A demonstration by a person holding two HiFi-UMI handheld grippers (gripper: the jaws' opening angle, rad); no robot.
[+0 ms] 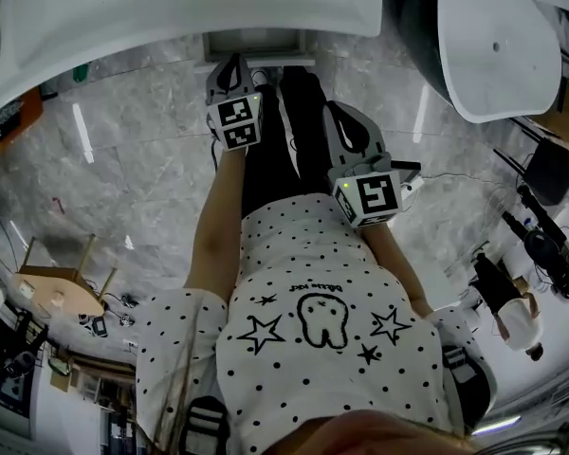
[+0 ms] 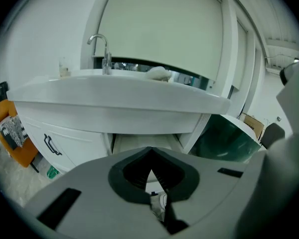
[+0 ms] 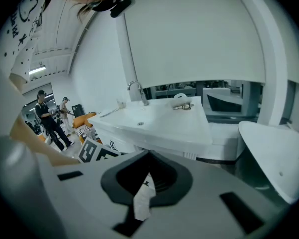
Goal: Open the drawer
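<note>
1. Far left, at 9 o'clock in the left gripper view, there's a cabinet door (image 2: 50, 144) with a dark pull. That's not the target, and a tool drifting that way would likely tug the wrong front.
2. The left tool (image 1: 233, 68) hangs in the air aimed at the vanity, jaws pressed together on nothing. If it goes in like that it can't pinch anything and will probably skid off the front.
3. The drawer (image 2: 142, 142) sits at 12 o'clock of that tool, tucked under the washbasin (image 2: 114, 97). It looks partly out already. That overhanging rim is the hazard, since a high approach could knock the tool against it.
4. The right tool (image 3: 149, 159), at 4 o'clock of the left one in the head view, is also closed and empty.
5. Hard to see: the tool body masks the drawer's front and any handle. The head view cuts the drawer off under the rim, so I can't tell how far it's open.
</note>
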